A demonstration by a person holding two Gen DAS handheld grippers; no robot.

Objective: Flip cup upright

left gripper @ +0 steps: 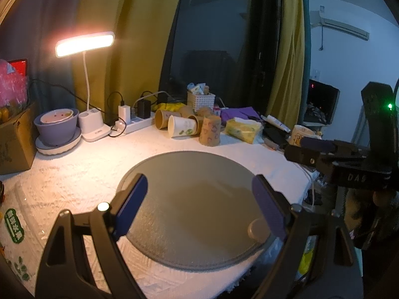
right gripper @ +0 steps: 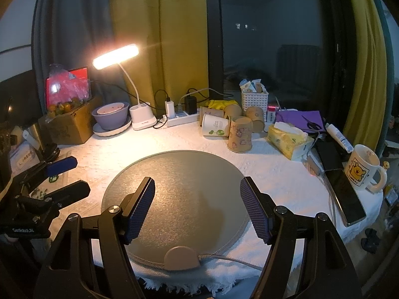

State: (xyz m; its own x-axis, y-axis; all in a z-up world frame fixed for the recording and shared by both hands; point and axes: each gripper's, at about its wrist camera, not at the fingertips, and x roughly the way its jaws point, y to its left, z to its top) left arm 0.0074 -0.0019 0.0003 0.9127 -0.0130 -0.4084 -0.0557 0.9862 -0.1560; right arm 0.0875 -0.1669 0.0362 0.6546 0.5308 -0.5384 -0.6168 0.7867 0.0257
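Left gripper [left gripper: 199, 201] and right gripper [right gripper: 197, 206] hover over a round grey mat [right gripper: 179, 174], jaws spread wide, holding nothing. Beyond the mat's far edge, a brown patterned paper cup [right gripper: 240, 134] stands upside down on the white tablecloth [right gripper: 274, 169], among tipped cups near a lit desk lamp [right gripper: 116, 56].

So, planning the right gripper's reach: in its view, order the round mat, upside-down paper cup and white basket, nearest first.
1. Round mat, right under the right gripper.
2. Upside-down paper cup, beyond the mat, right of centre.
3. White basket, behind the cups by the window.
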